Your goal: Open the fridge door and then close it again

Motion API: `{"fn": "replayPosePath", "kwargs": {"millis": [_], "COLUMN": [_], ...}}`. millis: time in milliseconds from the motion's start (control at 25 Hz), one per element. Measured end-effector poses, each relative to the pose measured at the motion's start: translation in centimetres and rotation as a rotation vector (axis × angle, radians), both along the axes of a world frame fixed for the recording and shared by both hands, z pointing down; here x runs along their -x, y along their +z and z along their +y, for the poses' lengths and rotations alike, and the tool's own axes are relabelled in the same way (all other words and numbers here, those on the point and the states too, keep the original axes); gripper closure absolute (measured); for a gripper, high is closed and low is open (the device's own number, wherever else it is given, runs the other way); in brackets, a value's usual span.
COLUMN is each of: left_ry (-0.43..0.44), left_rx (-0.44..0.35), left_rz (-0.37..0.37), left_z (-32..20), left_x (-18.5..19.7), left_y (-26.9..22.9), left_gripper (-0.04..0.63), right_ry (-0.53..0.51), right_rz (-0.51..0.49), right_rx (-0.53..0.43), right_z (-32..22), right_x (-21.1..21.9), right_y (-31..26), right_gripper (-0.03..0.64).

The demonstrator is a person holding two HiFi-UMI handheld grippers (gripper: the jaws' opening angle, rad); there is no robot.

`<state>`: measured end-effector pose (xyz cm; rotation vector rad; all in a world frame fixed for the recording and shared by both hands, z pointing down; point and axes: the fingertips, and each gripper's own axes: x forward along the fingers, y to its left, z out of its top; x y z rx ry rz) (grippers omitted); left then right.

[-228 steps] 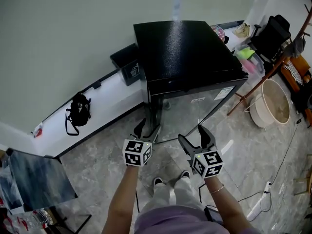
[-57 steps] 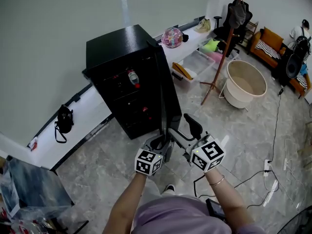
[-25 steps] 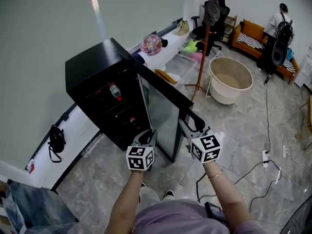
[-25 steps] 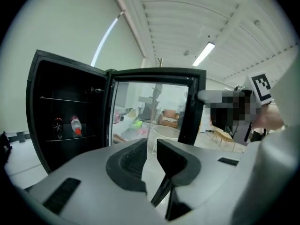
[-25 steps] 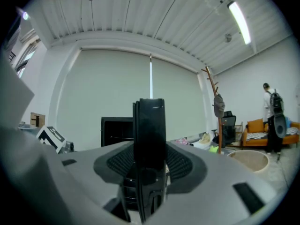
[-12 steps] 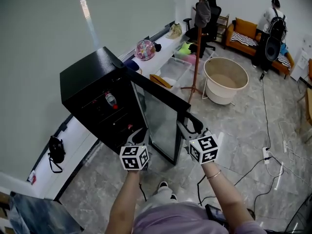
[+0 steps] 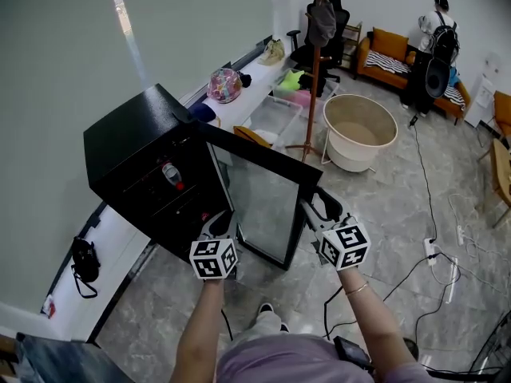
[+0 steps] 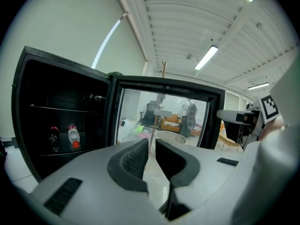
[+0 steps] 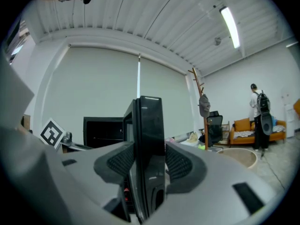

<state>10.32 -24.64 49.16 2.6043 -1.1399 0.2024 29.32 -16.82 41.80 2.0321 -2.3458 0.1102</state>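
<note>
The black fridge stands with its glass door swung wide open, and a bottle lies on a shelf inside. My right gripper is shut on the door's free edge. In the right gripper view, both pads of the right gripper press the dark door edge. My left gripper hovers in front of the glass, near the door's lower part. In the left gripper view, the left gripper shows only a thin slit between its jaws with nothing in it, facing the glass and the fridge interior.
A beige tub and a coat stand stand behind the door. A low white ledge with clutter runs along the wall. A black bag lies at the left, cables at the right, and a person stands at the back.
The right gripper has stayed clamped on the door edge and moved with it. The left gripper has drifted left. The view has swung, so more of the glass face shows.
</note>
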Motion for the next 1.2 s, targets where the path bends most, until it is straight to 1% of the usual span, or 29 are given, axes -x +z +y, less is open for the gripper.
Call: {"fn": "replayPosePath", "kwargs": {"millis": [280,520,800,1200], "left_ry": [-0.005,0.005,0.033,0.045], "left_rx": [0.012,0.015,0.012,0.015], "left_rz": [-0.002,-0.014,-0.012,-0.005], "left_z": [-2.0,-2.7,-2.9,-2.4], "left_x": [0.3,-0.1,-1.6,-2.4], "left_y": [0.6,0.8,0.8,0.7], "left_gripper": [0.546,0.546,0.546,0.546], "right_ry": [0.049,0.069,0.06,0.051], "right_rz": [-0.027,-0.031,-0.07,-0.07], "right_rx": [0.035,0.043,0.013,0.001], "right_z": [-1.5,-2.0,-0.8,0.0], "right_x": [-2.5,-3.9,-4.7,-4.9], "right_y": [1.4,1.7,1.2,0.7], "right_gripper": [0.413,0.393,0.339,0.319]}}
